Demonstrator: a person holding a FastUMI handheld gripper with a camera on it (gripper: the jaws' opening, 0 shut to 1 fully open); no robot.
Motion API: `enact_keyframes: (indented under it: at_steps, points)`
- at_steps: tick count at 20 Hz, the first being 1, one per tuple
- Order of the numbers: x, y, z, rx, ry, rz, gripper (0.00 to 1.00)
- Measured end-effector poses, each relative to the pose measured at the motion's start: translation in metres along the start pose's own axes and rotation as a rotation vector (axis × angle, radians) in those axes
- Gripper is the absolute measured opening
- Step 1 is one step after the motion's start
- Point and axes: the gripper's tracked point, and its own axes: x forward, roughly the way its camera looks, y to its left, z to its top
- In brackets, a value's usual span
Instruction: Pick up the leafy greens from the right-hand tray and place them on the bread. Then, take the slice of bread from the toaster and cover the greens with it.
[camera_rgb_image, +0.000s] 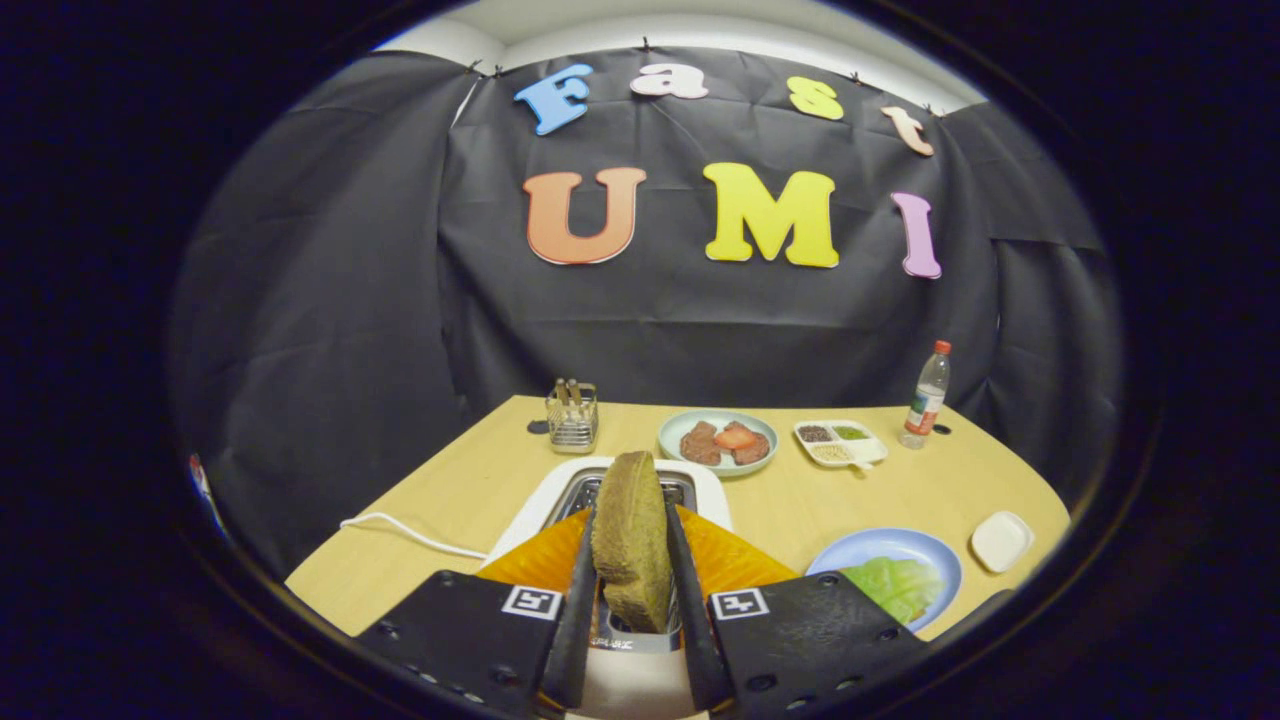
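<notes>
Gripper (632, 560) pinching slice of bread (632, 540), one finger pressed on each flat side. Bread stands upright, bottom end down in white toaster (700, 490) slot. Blue plate (860, 550) just right of fingers, green leaf (900, 585) lying on it. Farther back on wooden table (800, 500): plate of meat (718, 442), small divided tray (840, 443), bottle (927, 395), wire holder (572, 417).

Claw (632, 560) level, pointing forward, black fingers (580, 600) closed in, apparently pressing the bread slice (632, 540)

Wooden table (780, 500) with toaster (640, 480), plates (860, 550), bottle (927, 395).
</notes>
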Motion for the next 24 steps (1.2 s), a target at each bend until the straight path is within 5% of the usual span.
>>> enact_keyframes:
  at_steps: [4, 17, 24]
  points:
    - [0.001, -0.009, 0.005, 0.040, -0.008, -0.010, 0.11]
    - [-0.069, -0.026, 0.092, 0.165, -0.170, 0.106, 0.10]
    - [-0.096, -0.105, 0.100, 0.170, -0.265, -0.003, 0.10]
